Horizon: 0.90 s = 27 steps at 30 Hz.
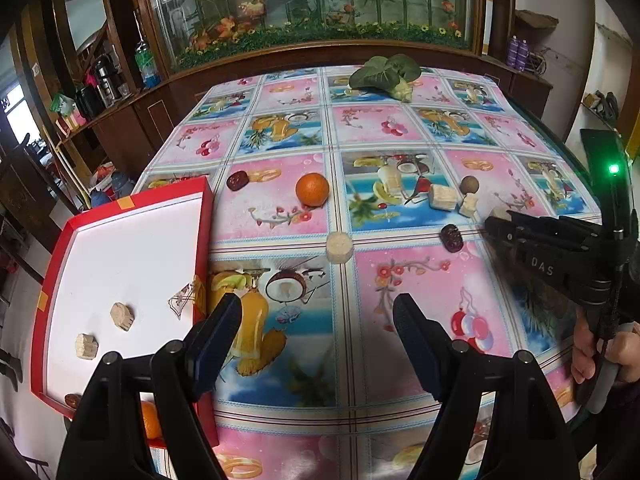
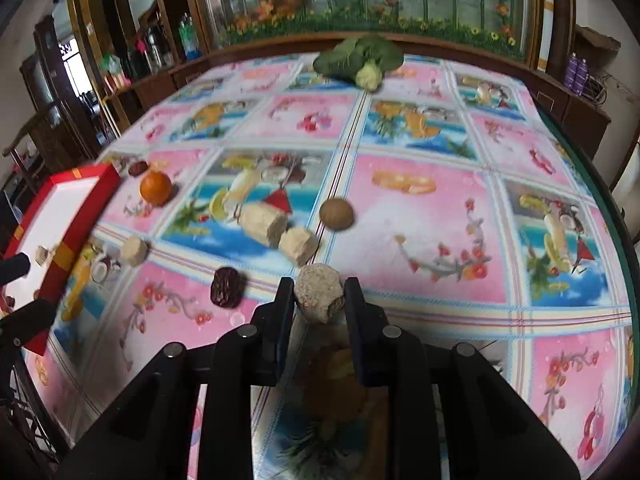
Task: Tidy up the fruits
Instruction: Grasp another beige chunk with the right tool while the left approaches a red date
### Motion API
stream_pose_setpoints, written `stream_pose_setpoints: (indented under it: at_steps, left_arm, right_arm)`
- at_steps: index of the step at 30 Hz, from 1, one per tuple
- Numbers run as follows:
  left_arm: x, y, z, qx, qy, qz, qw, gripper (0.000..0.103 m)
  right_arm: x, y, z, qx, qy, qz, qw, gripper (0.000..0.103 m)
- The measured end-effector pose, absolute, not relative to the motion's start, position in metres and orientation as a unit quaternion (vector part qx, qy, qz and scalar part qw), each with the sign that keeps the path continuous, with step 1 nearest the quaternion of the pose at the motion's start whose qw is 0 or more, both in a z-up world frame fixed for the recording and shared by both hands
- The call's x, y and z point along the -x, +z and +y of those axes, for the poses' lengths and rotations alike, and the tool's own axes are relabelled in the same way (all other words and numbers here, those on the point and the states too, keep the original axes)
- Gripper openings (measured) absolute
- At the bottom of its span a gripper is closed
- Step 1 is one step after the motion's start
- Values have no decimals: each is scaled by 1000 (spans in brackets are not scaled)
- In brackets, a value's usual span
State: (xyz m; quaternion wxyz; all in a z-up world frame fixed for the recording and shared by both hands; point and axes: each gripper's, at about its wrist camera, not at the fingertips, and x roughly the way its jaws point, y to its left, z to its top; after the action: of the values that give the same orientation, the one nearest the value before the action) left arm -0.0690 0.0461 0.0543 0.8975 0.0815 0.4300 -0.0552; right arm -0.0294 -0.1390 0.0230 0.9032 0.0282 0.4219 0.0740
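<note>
Sitting between the two fingers of your right gripper (image 2: 320, 300) is a pale, rough chunk (image 2: 319, 298), and the fingers are pressed against its two sides, so you are pinching it. In the right wrist view it stands at the fingertips, a little past them, and I judge it is lifted or just at the worktop (image 2: 420, 240); I cannot tell which.

From this chunk, the red tray (image 2: 76, 216) lies far to the left of your right gripper and somewhat forward. This is the relation the next move depends on: you would need to carry the chunk leftward across the worktop. On that way lie a dark date (image 2: 228, 287) just to the left of the fingers, then a small pale round piece (image 2: 135, 251), and further forward an orange (image 2: 156, 187).

Your left gripper (image 1: 318, 320) is spread wide and holds nothing. The red tray is just to its left, its wall almost touching the left finger, so the left hand is much nearer to the tray. Two pale chunks (image 1: 122, 316) lie inside already.

A longer pale piece (image 2: 264, 220) lies ahead-left of your right gripper, its long axis slanting.
</note>
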Motion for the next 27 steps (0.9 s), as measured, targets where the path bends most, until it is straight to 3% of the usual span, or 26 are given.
stream_pose_setpoints:
  at_steps: [9,19,27]
  left_arm:
    - [63,64,17,-89,-64,411,905,78]
    - [36,38,-25,-86,-132,396,905,78]
    - [18,18,-44,-90,-131,419,894,78]
  right_arm:
    - [40,52,-180,-91,53,349,931,27]
    - [35,47,-258,-197,7,358,913,27]
    - [31,43,-256,-192,10,371,908,27]
